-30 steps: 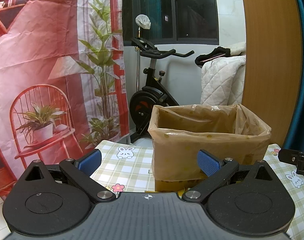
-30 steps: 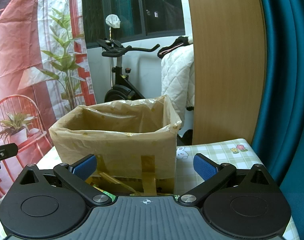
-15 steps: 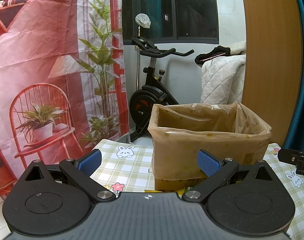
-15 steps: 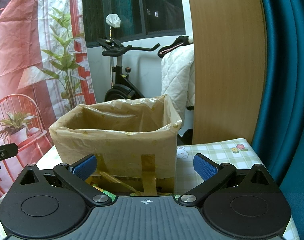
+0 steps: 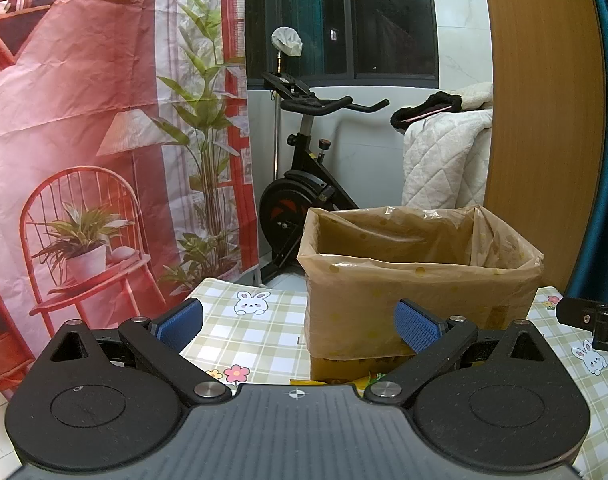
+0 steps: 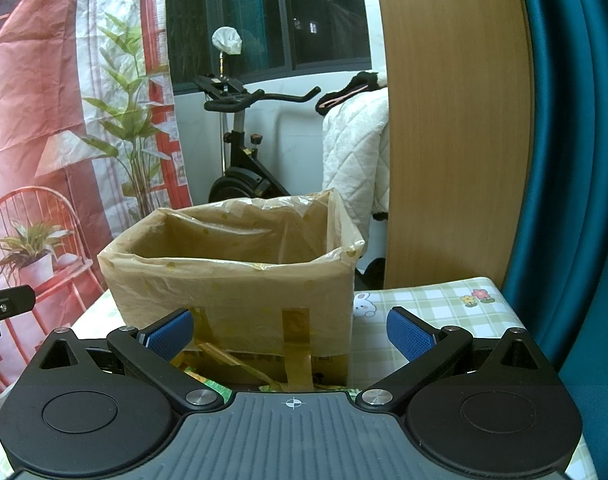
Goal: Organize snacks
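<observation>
Snacks: only slivers of green and yellow packaging are visible, lying on the counter at the near foot of the box, mostly hidden behind the gripper bodies; type cannot be determined. Cardboard box: upright on the checked, rabbit-print cloth covering the counter, lined with a translucent tan bag folded over its rim, taped on the near face; contents not visible. Left gripper: jaws spread wide, nothing between the blue pads, held short of the box's left side. Right gripper: jaws likewise spread wide and empty, facing the box's near wall. Background: exercise bike, quilted white blanket, wooden panel.
</observation>
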Demonstrator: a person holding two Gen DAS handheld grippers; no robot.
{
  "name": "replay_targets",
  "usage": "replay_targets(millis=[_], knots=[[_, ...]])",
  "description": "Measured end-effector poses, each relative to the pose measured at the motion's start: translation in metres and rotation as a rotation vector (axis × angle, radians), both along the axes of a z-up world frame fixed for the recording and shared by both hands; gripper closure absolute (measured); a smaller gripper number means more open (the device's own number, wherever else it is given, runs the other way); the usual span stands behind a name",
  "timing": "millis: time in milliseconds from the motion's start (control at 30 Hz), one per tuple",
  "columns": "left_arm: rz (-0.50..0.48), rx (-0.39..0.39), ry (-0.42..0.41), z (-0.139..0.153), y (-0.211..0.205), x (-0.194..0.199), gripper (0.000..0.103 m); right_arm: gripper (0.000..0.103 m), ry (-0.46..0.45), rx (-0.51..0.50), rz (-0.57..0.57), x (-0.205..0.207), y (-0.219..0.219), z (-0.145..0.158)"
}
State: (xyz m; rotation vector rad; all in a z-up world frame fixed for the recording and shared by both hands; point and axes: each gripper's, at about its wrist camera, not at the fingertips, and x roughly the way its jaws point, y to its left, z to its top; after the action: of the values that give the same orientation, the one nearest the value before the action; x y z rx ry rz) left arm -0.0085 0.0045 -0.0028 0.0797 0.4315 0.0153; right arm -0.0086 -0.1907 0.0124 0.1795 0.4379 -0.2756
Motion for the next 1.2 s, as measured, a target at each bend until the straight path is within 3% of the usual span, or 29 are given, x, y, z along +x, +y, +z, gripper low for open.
replay_targets(millis=[500, 900, 1200], knots=[[0.006, -0.001, 0.004, -0.004, 0.005, 0.003, 0.000, 0.000, -0.008, 0.001, 0.002, -0.001, 0.000, -0.003], [0.027, 0.016, 0.020, -0.031, 0.022, 0.007, 0.001, 0.000, -0.041, 0.030, -0.004, -0.005, 0.003, -0.053], [0.012, -0.063, 0.030, -0.047, 0.036, 0.006, 0.007, 0.000, 0.004, 0.033, 0.010, -0.003, 0.018, -0.079]])
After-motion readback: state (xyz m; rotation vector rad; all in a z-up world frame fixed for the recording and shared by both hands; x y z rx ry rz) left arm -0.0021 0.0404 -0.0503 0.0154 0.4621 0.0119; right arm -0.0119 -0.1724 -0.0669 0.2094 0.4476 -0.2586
